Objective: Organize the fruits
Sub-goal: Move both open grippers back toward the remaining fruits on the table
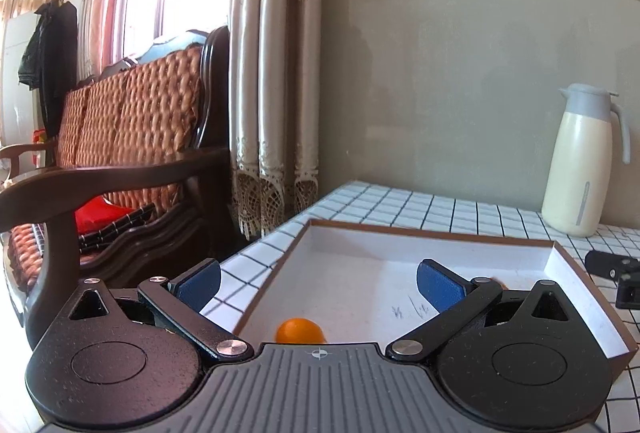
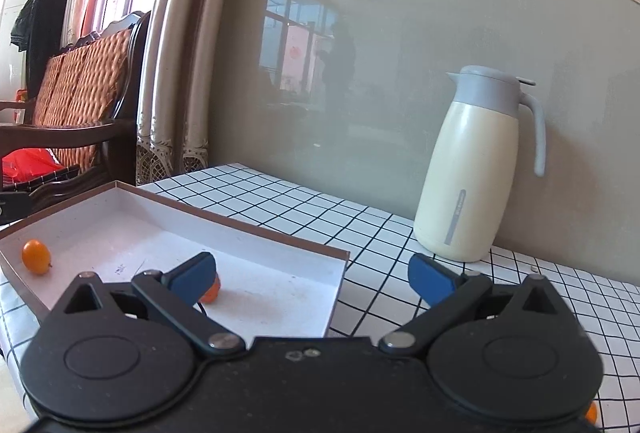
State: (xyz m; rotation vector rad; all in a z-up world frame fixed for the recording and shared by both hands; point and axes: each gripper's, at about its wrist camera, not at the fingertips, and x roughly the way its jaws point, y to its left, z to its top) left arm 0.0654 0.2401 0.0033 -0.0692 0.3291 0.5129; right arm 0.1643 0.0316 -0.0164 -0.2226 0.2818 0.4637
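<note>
A shallow white tray (image 1: 420, 249) with a brown rim is seen on the checked tabletop (image 1: 400, 207), and two small orange fruits are found inside it. In the left wrist view, the left hand-held gripper (image 1: 319, 283) is held wide open above the tray, nothing being caught between its blue pads; one fruit (image 1: 300, 330) is seen low between the jaws, on the tray floor and just ahead of the gripper body. In the right wrist view, the right hand-held gripper (image 2: 312, 275) is likewise spread wide and empty, over the tray's near right corner. A second fruit (image 2: 211, 292) is partly hidden behind its left pad, lying on the tray floor, while the first is seen near the tray's left wall. A cream jug (image 2: 470, 169) with a grey lid is set upright against the wall, well apart from the tray.
</note>
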